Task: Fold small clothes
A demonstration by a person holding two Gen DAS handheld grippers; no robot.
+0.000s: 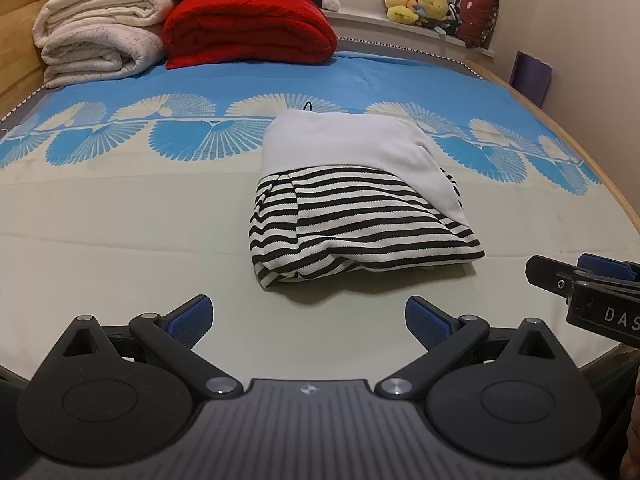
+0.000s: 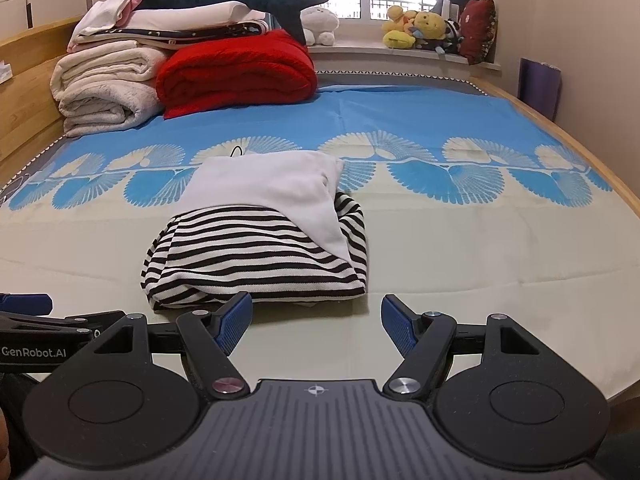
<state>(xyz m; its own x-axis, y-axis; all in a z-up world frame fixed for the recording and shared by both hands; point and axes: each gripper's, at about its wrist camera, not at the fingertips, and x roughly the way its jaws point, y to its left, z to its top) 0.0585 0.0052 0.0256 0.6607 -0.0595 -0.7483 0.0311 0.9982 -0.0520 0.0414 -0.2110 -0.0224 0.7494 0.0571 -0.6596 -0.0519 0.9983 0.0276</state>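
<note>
A small garment (image 1: 360, 208), white on top with black-and-white stripes below, lies folded into a compact bundle on the bed; it also shows in the right wrist view (image 2: 260, 240). My left gripper (image 1: 309, 322) is open and empty, just short of the bundle's near edge. My right gripper (image 2: 316, 322) is open and empty, close to the bundle's near right corner. The right gripper's side shows at the right edge of the left wrist view (image 1: 592, 292). The left gripper's side shows at the left edge of the right wrist view (image 2: 44, 332).
The bed sheet (image 1: 120, 220) is cream with a blue fan-pattern band. Folded white blankets (image 1: 96, 40) and a red blanket (image 1: 248, 28) are stacked at the far left. Plush toys (image 1: 416, 6) sit on the windowsill. A wooden bed rail (image 1: 600, 172) runs along the right.
</note>
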